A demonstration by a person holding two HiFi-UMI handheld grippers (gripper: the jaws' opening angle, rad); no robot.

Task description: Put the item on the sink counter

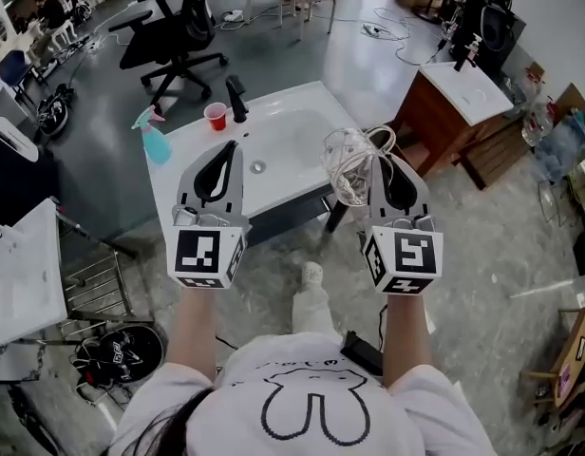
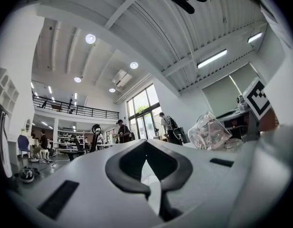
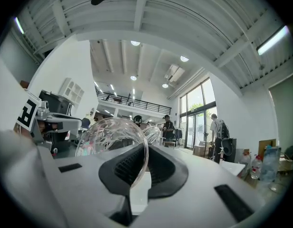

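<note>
Clear glass vessel [image 1: 348,164] held in the right gripper [image 1: 380,160], not yet on the white sink counter [image 1: 292,98].

Only the head view shows the counter: a red cup [image 1: 215,115] and a black faucet [image 1: 236,98] by its far edge, a blue spray bottle [image 1: 155,142] at its left corner, and the vessel in the air over its near right edge. The right gripper view adds the grip itself, with the jaws pinched on the vessel's rim. The left gripper [image 1: 228,145] is empty and its jaws meet at the tips. Its view catches the vessel off to the right, and people [image 2: 122,129] by tall windows [image 2: 144,108].
</note>
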